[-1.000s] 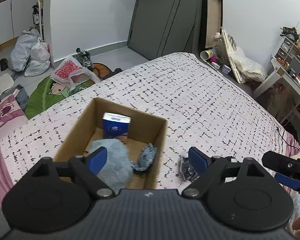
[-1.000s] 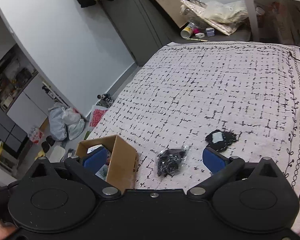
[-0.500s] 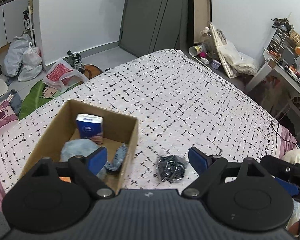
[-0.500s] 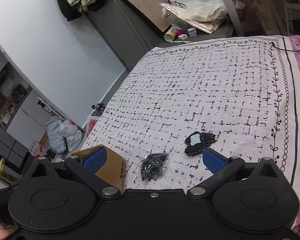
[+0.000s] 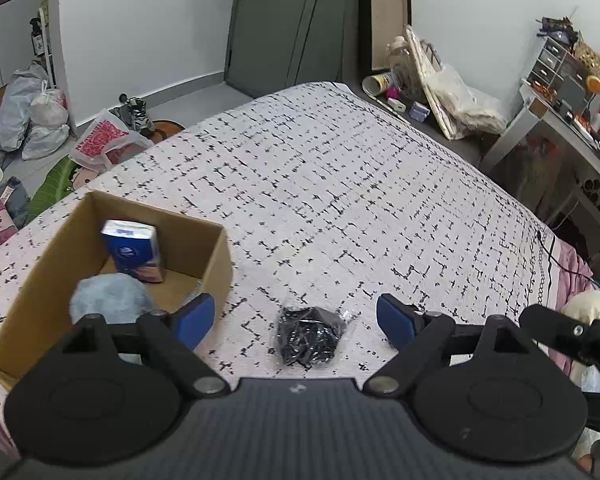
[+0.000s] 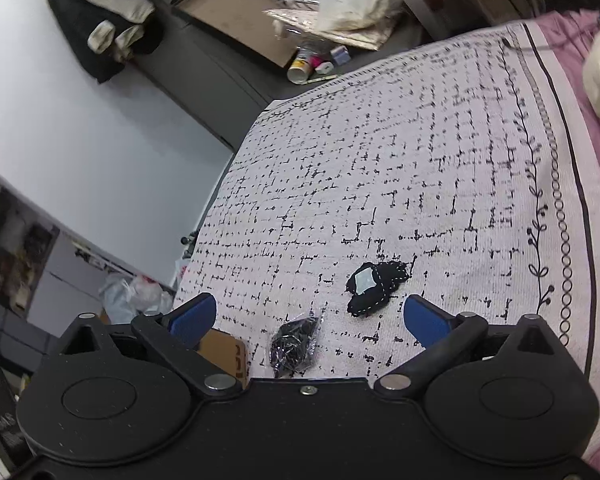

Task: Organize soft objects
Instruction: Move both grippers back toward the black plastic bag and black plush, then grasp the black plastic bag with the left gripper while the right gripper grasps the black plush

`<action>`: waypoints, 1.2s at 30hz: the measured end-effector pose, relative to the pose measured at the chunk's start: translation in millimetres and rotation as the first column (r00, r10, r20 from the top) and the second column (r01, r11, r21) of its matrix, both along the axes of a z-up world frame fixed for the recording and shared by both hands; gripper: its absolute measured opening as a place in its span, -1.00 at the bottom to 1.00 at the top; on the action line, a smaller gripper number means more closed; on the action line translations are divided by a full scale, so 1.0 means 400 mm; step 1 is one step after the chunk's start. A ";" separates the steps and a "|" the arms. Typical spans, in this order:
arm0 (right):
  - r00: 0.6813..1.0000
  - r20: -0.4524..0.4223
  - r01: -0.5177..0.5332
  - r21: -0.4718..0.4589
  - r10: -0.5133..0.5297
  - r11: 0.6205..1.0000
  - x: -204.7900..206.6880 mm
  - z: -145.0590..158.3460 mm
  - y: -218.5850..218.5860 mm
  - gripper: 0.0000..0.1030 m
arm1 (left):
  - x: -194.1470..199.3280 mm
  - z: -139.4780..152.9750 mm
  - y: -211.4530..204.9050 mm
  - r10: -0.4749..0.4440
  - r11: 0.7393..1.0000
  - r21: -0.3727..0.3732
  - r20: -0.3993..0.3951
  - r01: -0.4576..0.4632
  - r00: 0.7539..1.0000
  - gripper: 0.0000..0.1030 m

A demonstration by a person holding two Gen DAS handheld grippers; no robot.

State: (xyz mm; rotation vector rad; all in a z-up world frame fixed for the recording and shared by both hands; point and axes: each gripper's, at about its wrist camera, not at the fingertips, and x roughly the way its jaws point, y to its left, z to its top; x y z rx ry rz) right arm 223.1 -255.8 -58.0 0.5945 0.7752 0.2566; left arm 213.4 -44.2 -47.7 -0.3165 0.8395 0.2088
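Two grippers, left (image 5: 295, 316) and right (image 6: 308, 314), hover with fingers spread and empty over a patterned bed (image 5: 340, 184) where two black soft items lie, a wrapped bundle (image 5: 308, 334) and a stitched pouch (image 6: 374, 286), beside one cardboard box (image 5: 215, 252) holding a tissue pack (image 5: 133, 250) and a blue plush (image 5: 109, 298).

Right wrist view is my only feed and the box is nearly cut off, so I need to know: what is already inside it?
Observer: The cardboard box holds a blue tissue pack, standing at the back.
Operator: Anything else in there?
Observer: A fluffy light-blue item lies nearer the camera.
Operator: Is the left gripper holding something?
Observer: No, the left gripper is open and empty, with the black plastic-wrapped bundle on the bedspread between its fingers.
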 end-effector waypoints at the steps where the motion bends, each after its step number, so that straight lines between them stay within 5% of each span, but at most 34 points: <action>1: 1.000 -0.005 0.008 0.013 -0.008 1.000 0.003 -0.004 -0.006 0.93 | 0.005 -0.005 -0.005 -0.001 1.000 -0.001 -0.001 0.001 1.000 0.69; 14: 0.995 -0.088 0.056 -0.012 -0.056 0.998 0.060 -0.078 0.001 0.56 | 0.075 -0.114 -0.045 -0.025 0.999 -0.040 -0.060 0.023 0.998 0.63; 23: 0.982 -0.173 0.093 0.069 -0.080 0.993 0.118 -0.160 -0.002 0.26 | 0.121 -0.188 -0.054 -0.040 0.998 -0.046 -0.100 0.036 0.994 0.41; 36: 0.968 -0.226 0.133 0.112 -0.105 0.985 0.176 -0.243 0.017 0.25 | 0.175 -0.279 -0.038 -0.026 0.998 -0.056 -0.161 0.017 0.987 0.38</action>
